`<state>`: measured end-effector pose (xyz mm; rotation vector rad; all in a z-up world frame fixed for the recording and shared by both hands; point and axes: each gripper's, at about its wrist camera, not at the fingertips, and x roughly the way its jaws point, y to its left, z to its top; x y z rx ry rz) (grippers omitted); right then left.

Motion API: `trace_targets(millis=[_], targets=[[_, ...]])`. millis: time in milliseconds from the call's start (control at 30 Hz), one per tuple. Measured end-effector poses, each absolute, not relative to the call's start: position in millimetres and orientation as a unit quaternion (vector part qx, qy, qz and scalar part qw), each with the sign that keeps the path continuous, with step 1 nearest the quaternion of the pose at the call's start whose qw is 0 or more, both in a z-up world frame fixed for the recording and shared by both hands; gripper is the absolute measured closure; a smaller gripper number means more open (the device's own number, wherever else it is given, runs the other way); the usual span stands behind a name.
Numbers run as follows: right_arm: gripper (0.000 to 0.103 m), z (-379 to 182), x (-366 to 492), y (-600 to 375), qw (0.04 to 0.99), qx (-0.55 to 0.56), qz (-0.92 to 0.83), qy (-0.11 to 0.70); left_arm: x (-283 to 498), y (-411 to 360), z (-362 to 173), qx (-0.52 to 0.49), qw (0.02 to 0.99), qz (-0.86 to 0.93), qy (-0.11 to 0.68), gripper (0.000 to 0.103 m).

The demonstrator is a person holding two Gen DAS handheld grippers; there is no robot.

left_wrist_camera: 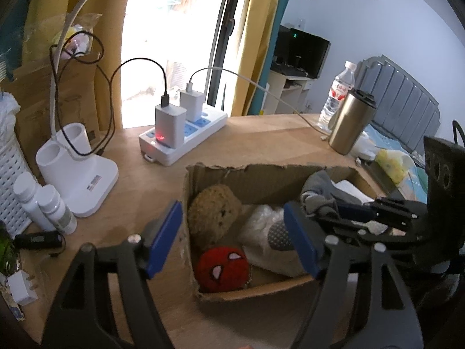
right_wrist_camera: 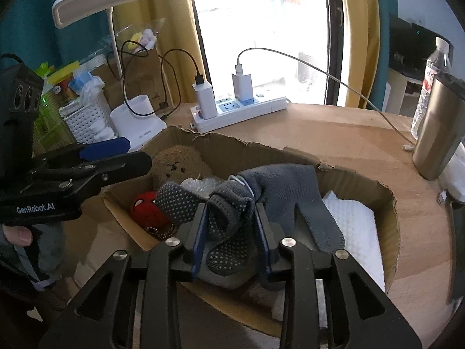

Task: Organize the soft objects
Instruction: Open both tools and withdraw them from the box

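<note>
A torn cardboard box [left_wrist_camera: 261, 176] [right_wrist_camera: 389, 218] sits on the wooden desk. Inside it lie a brown plush bear [left_wrist_camera: 213, 213] [right_wrist_camera: 177, 165], a red Spider-Man plush [left_wrist_camera: 222, 269] [right_wrist_camera: 145, 208], clear bubble wrap [left_wrist_camera: 260, 222] and a white foam pad [right_wrist_camera: 354, 224]. My right gripper [right_wrist_camera: 229, 221] is shut on grey dotted gloves [right_wrist_camera: 279, 192] and holds them over the box; it shows in the left wrist view [left_wrist_camera: 348, 209]. My left gripper [left_wrist_camera: 232, 238] is open and empty, its jaws spread over the box's left wall; it shows at the left of the right wrist view [right_wrist_camera: 116, 157].
A white power strip [left_wrist_camera: 183, 136] with two chargers and cables lies behind the box. A white lamp base [left_wrist_camera: 78, 171], small bottles [left_wrist_camera: 43, 206] and a white basket [left_wrist_camera: 11, 186] stand at the left. A steel tumbler [left_wrist_camera: 350, 122] and water bottle [left_wrist_camera: 337, 96] stand at the right.
</note>
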<state>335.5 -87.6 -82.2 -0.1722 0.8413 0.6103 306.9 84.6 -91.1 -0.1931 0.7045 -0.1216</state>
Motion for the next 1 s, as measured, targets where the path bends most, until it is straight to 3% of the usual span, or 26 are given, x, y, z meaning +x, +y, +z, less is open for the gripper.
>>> trace_targets(millis=[67, 333, 433, 1000], targets=[[0.061, -80.6, 334.2, -88.3, 0.866, -0.081, 0.289, 0.399, 304.5, 84.2, -89.5, -0.094, 0.933, -0.061, 0.343, 0.029], [0.060, -69.6, 326.4, -94.6, 0.876, -0.078, 0.277, 0.387, 292.9, 79.6, -80.3, -0.090, 0.936, -0.068, 0.333, 0.029], [0.053, -64.4, 321.0, -98.4, 0.880, -0.073, 0.274, 0.381, 287.4, 76.9, -76.5, -0.088, 0.937, -0.071, 0.329, 0.029], [0.049, -37.2, 284.8, -115.2, 0.899, -0.071, 0.255, 0.349, 249.3, 61.6, -53.8, -0.073, 0.946, -0.081, 0.304, 0.029]])
